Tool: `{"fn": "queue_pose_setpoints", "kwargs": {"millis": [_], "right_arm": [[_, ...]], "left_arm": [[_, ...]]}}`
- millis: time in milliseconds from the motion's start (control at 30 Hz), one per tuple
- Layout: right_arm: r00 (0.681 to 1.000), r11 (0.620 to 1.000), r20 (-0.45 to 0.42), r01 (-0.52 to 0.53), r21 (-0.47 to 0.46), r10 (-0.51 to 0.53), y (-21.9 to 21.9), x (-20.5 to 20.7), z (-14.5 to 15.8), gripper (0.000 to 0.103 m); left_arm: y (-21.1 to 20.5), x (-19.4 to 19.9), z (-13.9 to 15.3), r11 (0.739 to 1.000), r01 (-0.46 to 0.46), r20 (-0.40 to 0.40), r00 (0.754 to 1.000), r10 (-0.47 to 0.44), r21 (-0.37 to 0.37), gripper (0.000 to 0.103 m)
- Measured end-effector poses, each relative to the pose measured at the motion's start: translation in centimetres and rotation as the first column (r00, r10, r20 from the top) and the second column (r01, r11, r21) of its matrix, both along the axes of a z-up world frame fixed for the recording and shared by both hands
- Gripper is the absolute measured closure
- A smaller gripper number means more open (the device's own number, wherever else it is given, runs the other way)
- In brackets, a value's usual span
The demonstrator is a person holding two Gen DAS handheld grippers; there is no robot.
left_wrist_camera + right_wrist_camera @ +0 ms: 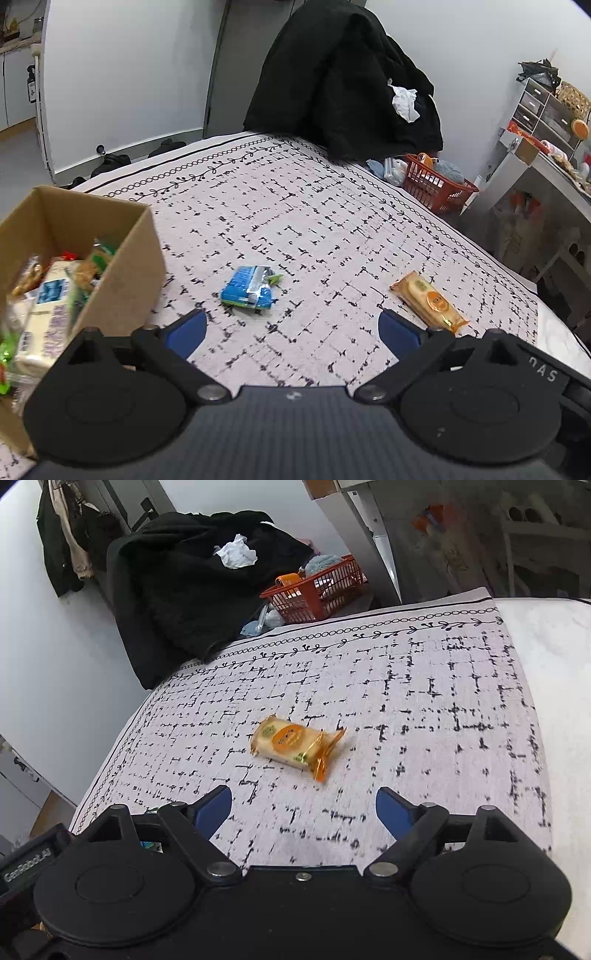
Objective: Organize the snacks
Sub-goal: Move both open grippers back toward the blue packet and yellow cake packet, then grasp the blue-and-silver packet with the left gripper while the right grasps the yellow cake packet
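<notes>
On the patterned cloth [332,206] that covers the worktop, two loose snacks lie well apart from each other. In the left wrist view the left hand-held gripper [291,330] hovers low over the cloth with its blue fingertips [186,332] spread wide and nothing between them. Just ahead of the gap lies a blue snack packet [248,287], crumpled, with a silver strip across it. To the left, close beside the left finger, stands an open cardboard box [122,280] — it already holds a heap of wrapped snacks, among them a pale packet with blue print [44,317] leaning against the near wall. To the right, near the right fingertip but not touching it, lies an orange-wrapped cake [430,302], set at a slant on the cloth. The right wrist view shows the right hand-held gripper [304,810] likewise held wide apart and empty, and the same orange-wrapped cake [295,747] lies ahead of it, slightly blurred, roughly in line with the gap between the fingers [393,812]. Beyond the far edge of the cloth [406,686] a black coat [343,77] is heaped up with a white scrap [404,101] on it, and beside it sits a red basket [439,186] holding odds and ends. At the far right of the left view — past the cloth's edge — stands a white shelf unit [535,107] with small drawers.
</notes>
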State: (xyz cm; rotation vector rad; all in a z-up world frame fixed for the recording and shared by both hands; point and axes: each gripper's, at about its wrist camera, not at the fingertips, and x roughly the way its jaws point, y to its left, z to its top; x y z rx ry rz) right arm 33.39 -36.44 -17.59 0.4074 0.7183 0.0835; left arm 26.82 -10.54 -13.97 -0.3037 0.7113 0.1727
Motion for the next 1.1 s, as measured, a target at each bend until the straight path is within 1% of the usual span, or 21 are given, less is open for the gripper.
{"fn": "queue_pose_setpoints", "kwargs": {"millis": [67, 200, 333, 433, 633, 767, 833, 900, 1100], "right_arm": [[1.000, 1.000, -0.002, -0.005, -0.007, 0.005, 0.0, 0.6, -0.3, 0.018], [1.000, 0.998, -0.007, -0.011, -0.055, 0.010, 0.1, 1.7, -0.9, 0.018], [1.000, 0.996, -0.016, -0.026, -0.081, 0.025, 0.4, 3.0, -1.5, 0.017], [0.999, 0.993, -0.015, -0.034, -0.110, 0.033, 0.5, 3.9, -1.9, 0.017], [0.999, 0.981, 0.005, -0.050, -0.186, 0.052, 1.0, 5.5, -2.5, 0.017], [0.997, 0.973, 0.022, -0.066, -0.222, 0.072, 1.5, 6.3, -2.8, 0.015], [0.996, 0.969, 0.032, -0.072, -0.235, 0.082, 1.8, 6.7, -2.9, 0.015], [0.995, 0.965, 0.040, -0.079, -0.250, 0.092, 2.1, 7.2, -3.0, 0.015], [0.990, 0.952, 0.054, -0.107, -0.287, 0.127, 3.0, 8.0, -3.2, 0.015]], "left_arm": [[-0.1, 0.8, -0.4, 1.000, -0.011, -0.003, 1.000, 0.011, 0.006, 0.004], [0.2, 2.2, -1.4, 0.999, -0.043, -0.011, 0.999, 0.043, 0.025, 0.005], [1.0, 3.6, -2.8, 0.996, -0.078, -0.029, 0.996, 0.080, 0.051, 0.010], [1.6, 4.6, -3.7, 0.994, -0.091, -0.038, 0.995, 0.093, 0.057, 0.014], [2.1, 6.2, -5.5, 0.993, -0.100, -0.058, 0.993, 0.104, 0.065, 0.022], [2.1, 6.8, -6.5, 0.993, -0.093, -0.061, 0.993, 0.098, 0.068, 0.026], [2.2, 7.0, -6.9, 0.994, -0.093, -0.067, 0.993, 0.097, 0.065, 0.032], [2.3, 7.2, -7.2, 0.993, -0.096, -0.066, 0.993, 0.100, 0.068, 0.034], [2.5, 7.6, -7.2, 0.992, -0.095, -0.057, 0.993, 0.100, 0.080, 0.035]]}}
